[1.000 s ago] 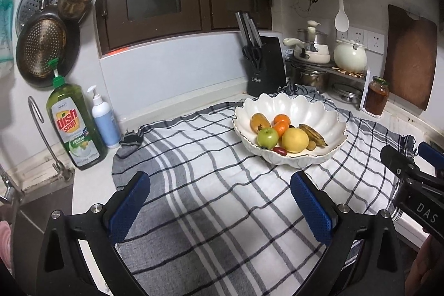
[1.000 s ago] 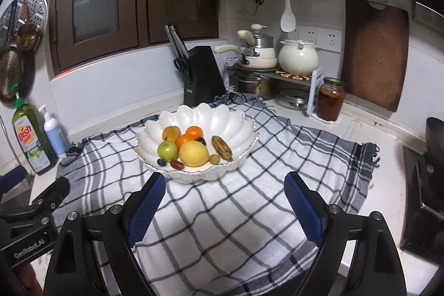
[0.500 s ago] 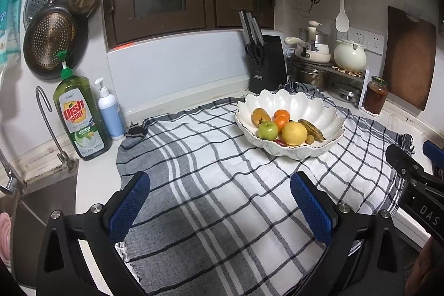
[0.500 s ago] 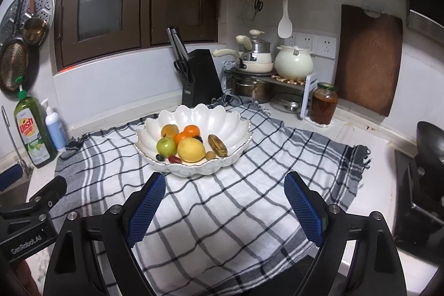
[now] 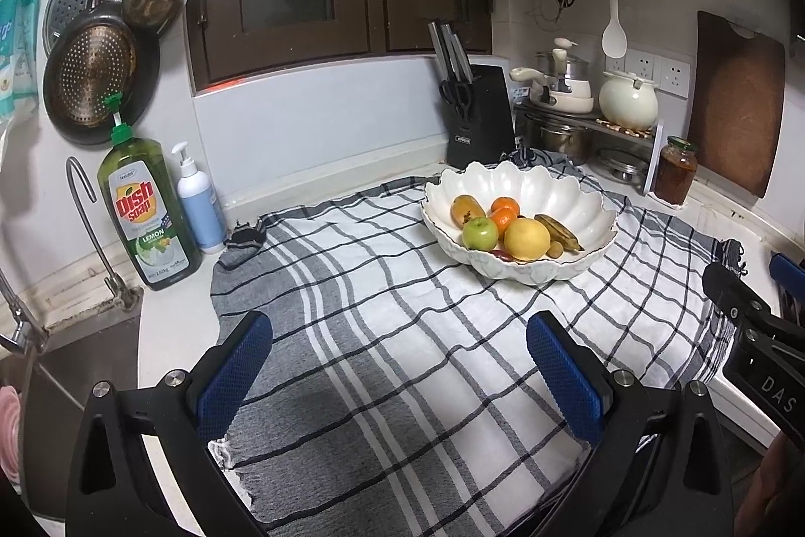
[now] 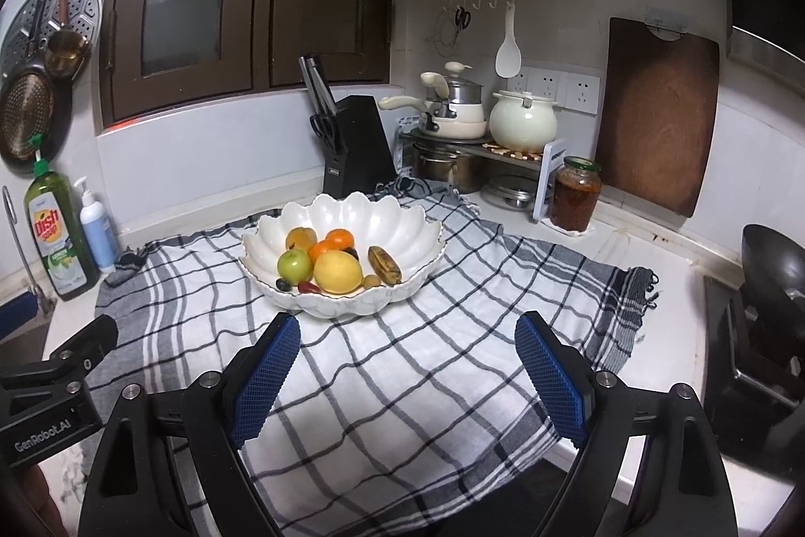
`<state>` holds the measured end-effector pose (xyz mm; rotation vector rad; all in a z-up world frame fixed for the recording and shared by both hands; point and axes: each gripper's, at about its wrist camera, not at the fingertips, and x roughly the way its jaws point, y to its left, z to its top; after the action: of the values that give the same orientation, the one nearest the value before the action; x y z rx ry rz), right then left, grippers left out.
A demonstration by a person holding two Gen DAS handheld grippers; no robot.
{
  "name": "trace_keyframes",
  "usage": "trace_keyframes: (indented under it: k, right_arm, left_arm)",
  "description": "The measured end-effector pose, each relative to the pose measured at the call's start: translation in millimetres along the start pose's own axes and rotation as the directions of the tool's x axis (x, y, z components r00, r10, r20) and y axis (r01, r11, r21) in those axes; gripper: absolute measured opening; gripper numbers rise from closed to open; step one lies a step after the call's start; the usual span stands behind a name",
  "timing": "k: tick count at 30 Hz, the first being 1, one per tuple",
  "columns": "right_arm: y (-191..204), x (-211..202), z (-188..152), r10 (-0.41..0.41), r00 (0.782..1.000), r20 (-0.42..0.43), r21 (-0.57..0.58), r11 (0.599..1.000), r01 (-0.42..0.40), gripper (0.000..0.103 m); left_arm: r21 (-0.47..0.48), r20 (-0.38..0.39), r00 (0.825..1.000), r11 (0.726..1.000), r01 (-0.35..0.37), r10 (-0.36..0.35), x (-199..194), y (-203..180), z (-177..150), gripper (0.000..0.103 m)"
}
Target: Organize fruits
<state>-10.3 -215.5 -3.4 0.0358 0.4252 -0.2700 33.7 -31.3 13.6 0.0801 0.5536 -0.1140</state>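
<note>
A white scalloped bowl [image 5: 568, 195] [image 6: 382, 215] stands on a checked cloth [image 5: 402, 335] [image 6: 402, 386]. It holds a green apple [image 5: 479, 233] [image 6: 294, 264], a yellow fruit [image 5: 527, 239] [image 6: 338, 271], two oranges [image 5: 504, 207] [image 6: 339, 238], a banana [image 5: 558, 231] [image 6: 385, 264], a papaya-like fruit [image 5: 467, 209] and small dark and red fruits [image 6: 307, 286]. My left gripper [image 5: 400, 335] is open and empty, well short of the bowl. My right gripper [image 6: 407, 333] is open and empty, just in front of the bowl.
Dish soap [image 5: 146, 210] and a pump bottle [image 5: 198, 200] stand by the sink at left. A knife block [image 5: 478, 119], pots on a rack [image 6: 478, 119], a jar [image 6: 576, 195] and a cutting board [image 6: 659, 114] line the back. A stove with a wok [image 6: 775, 265] is at right.
Both grippers have drawn back and risen slightly, so the bowl sits farther away and more of the counter shows. Both stay open and empty.
</note>
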Motion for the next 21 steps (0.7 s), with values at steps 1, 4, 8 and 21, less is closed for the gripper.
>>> trace_keyframes:
  k: [1,4,8,21]
  right_arm:
    - [0.1,0.0,0.0,0.000,1.000,0.000,0.000,1.000,0.000,0.088]
    - [0.1,0.2,0.0,0.000,1.000,0.000,0.001,1.000,0.000,0.088]
    - [-0.2,0.4,-0.1,0.001,1.000,-0.001,0.000,1.000,-0.001,0.088]
    - [-0.6,1.0,-0.2,0.004,1.000,-0.003,0.002,1.000,-0.004,0.088]
  left_arm:
    - [0.000,-0.001,1.000,1.000,0.002,-0.002,0.1,0.0,0.2,0.103]
    - [0.001,-0.003,1.000,1.000,0.005,-0.005,-0.4,-1.3,0.6,0.103]
    - [0.005,-0.003,1.000,1.000,0.006,-0.006,-1.3,-2.9,1.6,0.103]
    - [0.003,-0.002,1.000,1.000,0.006,-0.006,-1.0,-2.5,1.6,0.103]
